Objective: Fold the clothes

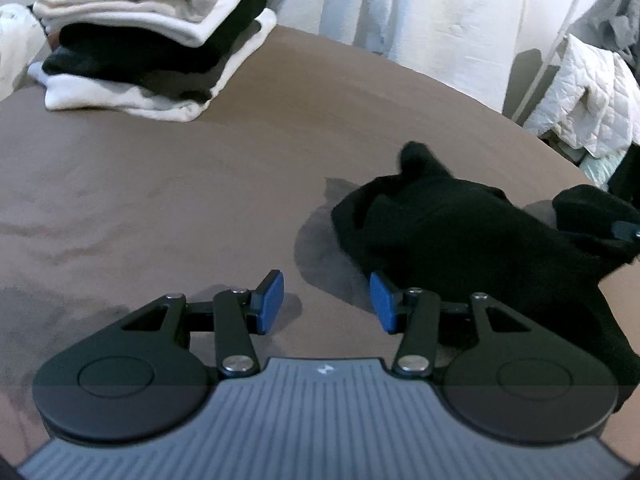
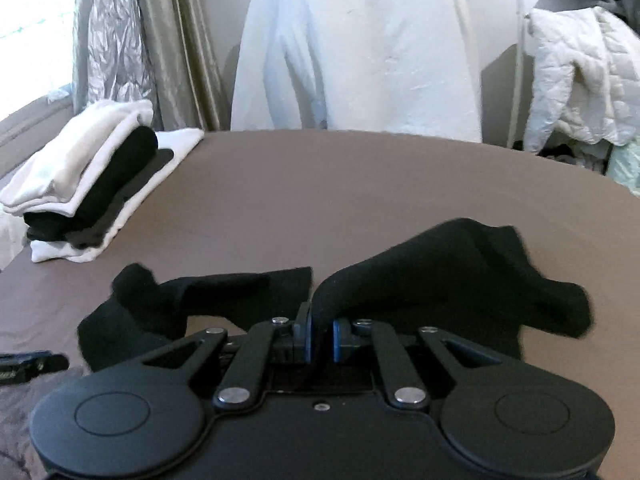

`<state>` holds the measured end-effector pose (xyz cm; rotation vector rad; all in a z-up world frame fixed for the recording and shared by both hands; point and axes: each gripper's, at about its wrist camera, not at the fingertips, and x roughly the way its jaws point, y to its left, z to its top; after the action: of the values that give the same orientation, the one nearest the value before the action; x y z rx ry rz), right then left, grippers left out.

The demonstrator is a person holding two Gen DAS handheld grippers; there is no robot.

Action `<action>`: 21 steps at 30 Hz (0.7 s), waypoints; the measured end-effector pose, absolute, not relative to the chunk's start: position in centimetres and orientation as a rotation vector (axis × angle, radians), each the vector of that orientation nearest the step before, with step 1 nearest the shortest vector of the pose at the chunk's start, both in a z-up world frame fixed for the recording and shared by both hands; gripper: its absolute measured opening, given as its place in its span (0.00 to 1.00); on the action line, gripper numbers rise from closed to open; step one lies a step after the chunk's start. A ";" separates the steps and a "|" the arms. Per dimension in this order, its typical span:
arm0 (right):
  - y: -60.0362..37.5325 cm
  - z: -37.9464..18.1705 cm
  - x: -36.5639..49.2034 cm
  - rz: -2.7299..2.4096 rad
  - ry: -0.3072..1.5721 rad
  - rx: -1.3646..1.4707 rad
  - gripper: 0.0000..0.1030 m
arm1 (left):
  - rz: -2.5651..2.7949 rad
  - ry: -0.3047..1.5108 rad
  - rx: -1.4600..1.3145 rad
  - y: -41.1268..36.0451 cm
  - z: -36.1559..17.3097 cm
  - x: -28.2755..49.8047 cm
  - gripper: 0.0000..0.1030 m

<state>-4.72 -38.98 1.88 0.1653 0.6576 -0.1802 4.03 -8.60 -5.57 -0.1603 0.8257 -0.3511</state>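
Note:
A crumpled black garment (image 1: 460,224) lies on the brown bed cover (image 1: 180,200), to the right in the left wrist view. My left gripper (image 1: 326,302) is open and empty, low over the cover, its right finger at the garment's near edge. In the right wrist view my right gripper (image 2: 320,336) is shut on a fold of the black garment (image 2: 440,268), which rises from the pads and drapes to both sides. The right gripper's tip shows at the far right of the left wrist view (image 1: 626,232).
A stack of folded white and black clothes (image 1: 152,36) sits at the back left of the bed, also in the right wrist view (image 2: 88,184). A white shirt (image 2: 356,48) and a white quilted jacket (image 2: 580,76) hang behind the bed. Curtains (image 2: 160,40) hang at the left.

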 end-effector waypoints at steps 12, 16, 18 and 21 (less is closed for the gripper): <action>-38.4 6.6 -19.3 -0.223 0.661 0.030 0.09 | -0.408 0.820 -0.178 -9.7 -4.5 2.8 0.53; -39.2 3.9 -23.3 -0.222 0.788 0.093 0.09 | -0.479 0.877 -0.233 -11.7 -4.9 2.8 0.54; -39.7 1.7 -24.2 -0.195 0.857 0.143 0.09 | -0.522 0.903 -0.251 -13.0 -5.1 2.7 0.56; -40.2 -1.2 -23.3 -0.140 0.961 0.184 0.09 | -0.554 0.917 -0.215 -15.1 -5.1 2.1 0.60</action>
<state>-23.31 -40.16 -1.22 0.1843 0.9612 -0.1403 2.13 -15.06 -5.14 -0.2146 0.9171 -0.5536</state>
